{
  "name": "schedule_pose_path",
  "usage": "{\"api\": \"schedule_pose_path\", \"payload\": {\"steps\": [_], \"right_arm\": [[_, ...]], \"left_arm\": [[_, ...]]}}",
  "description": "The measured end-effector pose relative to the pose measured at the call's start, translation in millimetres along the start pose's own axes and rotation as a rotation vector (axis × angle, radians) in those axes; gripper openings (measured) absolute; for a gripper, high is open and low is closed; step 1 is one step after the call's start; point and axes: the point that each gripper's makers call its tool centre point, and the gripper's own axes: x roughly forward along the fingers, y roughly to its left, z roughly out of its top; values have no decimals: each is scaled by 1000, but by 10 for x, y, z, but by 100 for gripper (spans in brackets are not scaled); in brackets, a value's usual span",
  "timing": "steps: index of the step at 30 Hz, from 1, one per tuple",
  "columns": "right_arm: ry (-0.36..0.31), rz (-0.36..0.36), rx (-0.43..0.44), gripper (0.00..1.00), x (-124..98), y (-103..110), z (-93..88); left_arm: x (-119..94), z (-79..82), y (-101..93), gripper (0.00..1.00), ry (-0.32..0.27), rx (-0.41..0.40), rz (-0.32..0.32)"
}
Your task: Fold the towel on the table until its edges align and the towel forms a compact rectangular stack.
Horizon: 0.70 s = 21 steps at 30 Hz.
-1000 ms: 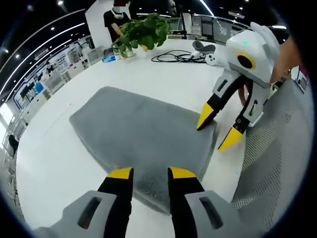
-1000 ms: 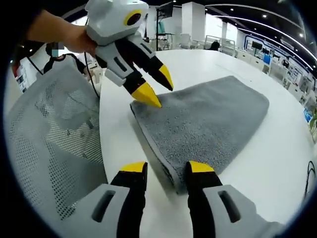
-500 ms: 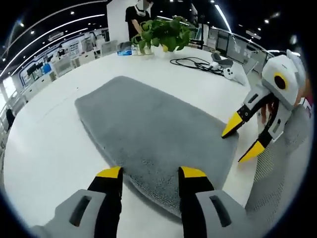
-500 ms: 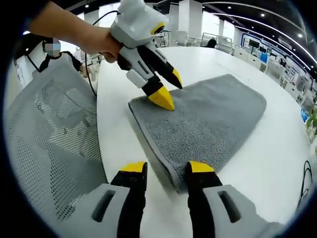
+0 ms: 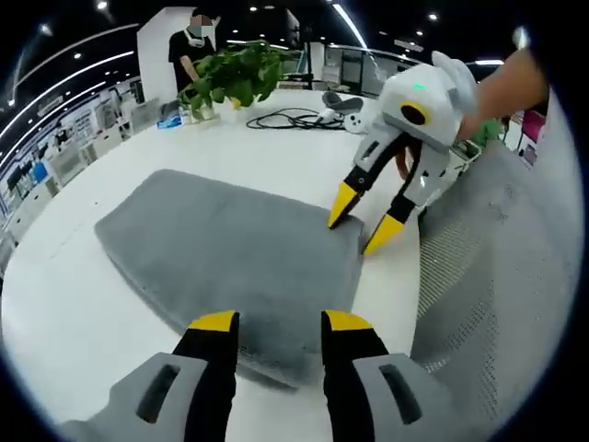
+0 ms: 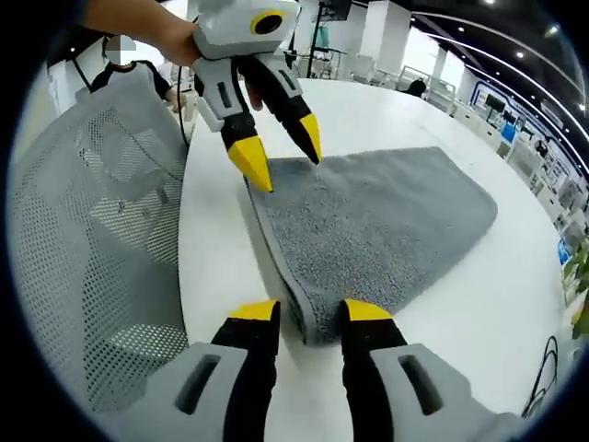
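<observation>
left gripper (image 5: 270, 322): jaws apart, holding nothing, straddling the near corner of the towel (image 5: 230, 249)
right gripper (image 6: 308, 313): same deal at the other near corner
towel: flat on the bench (image 5: 55, 313), soft and floppy; I'd pinch both corners

Towel (image 5: 230, 253) near corner hidden behind left gripper (image 5: 271, 322) fingers.

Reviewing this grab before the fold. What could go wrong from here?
1. The towel is already doubled, with a thick folded edge at both corners. Either gripper may pinch just the top layer, so the next fold comes out misaligned.
2. That edge lies close to the table rim, beside the mesh chair. Dragging could pull it off the side.
3. The left gripper and right gripper both stand open at the corners. Uneven closing would likely skew the lift.
</observation>
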Motion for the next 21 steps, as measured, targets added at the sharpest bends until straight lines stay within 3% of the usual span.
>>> {"api": "schedule_pose_path", "payload": {"steps": [2,3,11,13,15,17,21], "right_arm": [[9,9,-35,28,21,30,-14],[20,5,-91,28,32,26,-29],[18,-9,-84,20,40,-51,-26],[23,-7,-82,16,48,-57,-32],[38,-54,-132,10,39,-146,-26],[38,-41,-86,9,56,-115,-4],[46,-38,-90,7,47,-114,-17]], "left_arm": [[16,-81,-29,37,41,59,5],[28,-109,-61,37,49,65,0],[62,-183,-56,35,101,143,13],[86,-190,-40,34,108,130,11],[91,-187,-1,30,109,151,30],[106,-192,19,28,103,102,35],[99,-198,21,23,103,95,56]]}}
